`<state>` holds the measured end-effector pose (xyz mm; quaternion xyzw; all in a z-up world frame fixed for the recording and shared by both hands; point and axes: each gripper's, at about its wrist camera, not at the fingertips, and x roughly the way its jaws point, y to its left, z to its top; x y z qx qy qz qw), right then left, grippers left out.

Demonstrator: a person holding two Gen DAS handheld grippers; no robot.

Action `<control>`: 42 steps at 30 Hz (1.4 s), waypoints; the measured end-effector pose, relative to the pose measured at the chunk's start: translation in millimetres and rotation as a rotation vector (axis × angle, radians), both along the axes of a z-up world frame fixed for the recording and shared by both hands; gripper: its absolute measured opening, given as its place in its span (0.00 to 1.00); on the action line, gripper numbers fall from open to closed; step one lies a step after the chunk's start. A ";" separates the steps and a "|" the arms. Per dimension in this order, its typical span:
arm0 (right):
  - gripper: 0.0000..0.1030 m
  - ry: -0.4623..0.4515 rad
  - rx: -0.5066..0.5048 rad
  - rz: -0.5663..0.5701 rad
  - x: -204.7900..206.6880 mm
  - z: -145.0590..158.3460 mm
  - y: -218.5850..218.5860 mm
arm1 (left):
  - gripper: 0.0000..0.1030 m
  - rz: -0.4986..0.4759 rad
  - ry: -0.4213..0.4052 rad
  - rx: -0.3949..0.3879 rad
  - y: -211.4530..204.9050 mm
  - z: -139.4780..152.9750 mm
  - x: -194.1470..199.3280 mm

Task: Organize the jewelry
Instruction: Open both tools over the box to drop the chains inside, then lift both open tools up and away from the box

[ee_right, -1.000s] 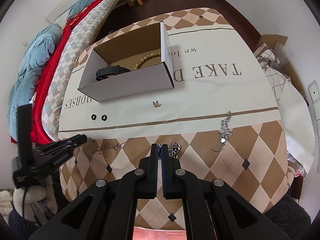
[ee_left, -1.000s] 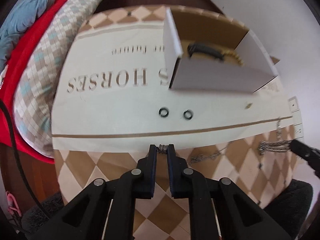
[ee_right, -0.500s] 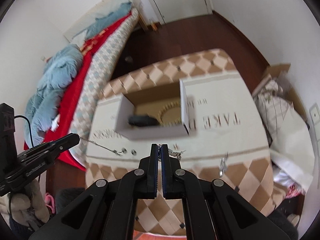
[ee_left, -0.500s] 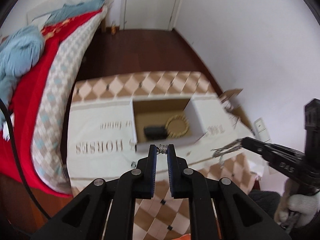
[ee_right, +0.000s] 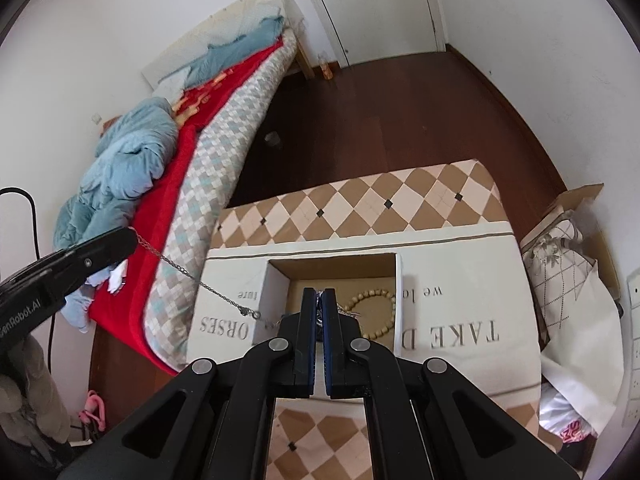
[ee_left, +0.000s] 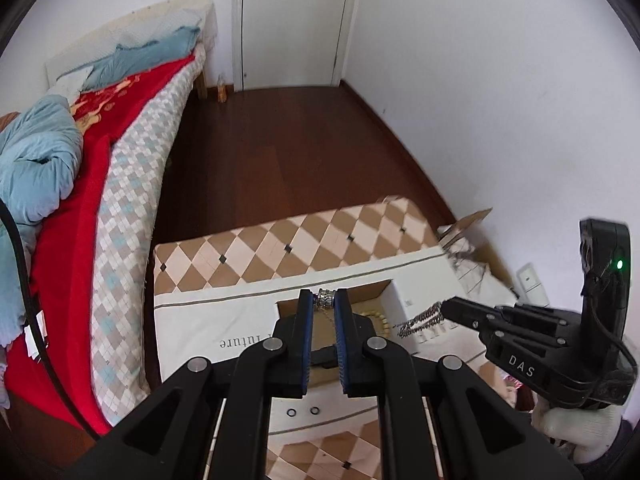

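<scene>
A thin silver chain point(ee_right: 200, 283) hangs stretched between my two grippers, high above the table. In the left wrist view, the left gripper point(ee_left: 326, 300) is shut on the chain's silver barrel bead point(ee_left: 326, 298). The right gripper point(ee_right: 319, 293) is shut on the bunched other end point(ee_left: 420, 318). The left gripper's tip point(ee_right: 134, 236) also shows in the right wrist view, and the right gripper's tip point(ee_left: 444, 307) in the left wrist view. Below both stands an open cardboard box point(ee_right: 276, 284) with a wooden bead bracelet point(ee_right: 376, 291) inside. Two small black rings point(ee_left: 292, 413) lie on the cloth in front of the box.
A white printed cloth point(ee_right: 460, 304) covers the checkered table point(ee_right: 360, 204). A bed with red and blue bedding point(ee_right: 192, 148) runs along the left. A cardboard carton and a patterned bag point(ee_right: 560, 264) sit at the table's right end. Dark wooden floor point(ee_left: 280, 152) lies beyond.
Both grippers have risen from the tabletop, lifting the chain off it. The table and box have shrunk below the fingertips, and the room has come into view.
</scene>
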<state>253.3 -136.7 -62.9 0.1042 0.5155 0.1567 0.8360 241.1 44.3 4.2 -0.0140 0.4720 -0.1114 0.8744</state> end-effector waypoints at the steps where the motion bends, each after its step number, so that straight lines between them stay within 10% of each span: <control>1: 0.02 0.015 -0.011 0.002 8.1 -7.7 2.3 | 0.08 -0.005 0.028 0.003 -1.3 -11.2 7.4; 19: 0.00 0.138 -0.084 0.019 82.5 -73.0 14.5 | 0.10 -0.002 0.270 -0.018 -1.8 -94.5 76.1; 24: 0.00 0.163 -0.109 -0.017 74.4 -79.1 1.3 | 0.86 0.023 0.284 0.095 -2.4 -113.0 74.0; 26: 0.03 0.173 -0.146 -0.032 68.0 -83.7 -3.0 | 0.87 0.041 0.281 0.090 1.3 -115.7 69.9; 31: 0.89 0.169 -0.236 -0.075 47.9 -93.2 -10.3 | 0.98 0.119 0.209 0.199 11.0 -116.2 55.2; 42: 1.00 0.137 -0.363 -0.070 2.1 -109.6 3.0 | 1.00 0.245 0.133 0.234 31.5 -132.4 1.4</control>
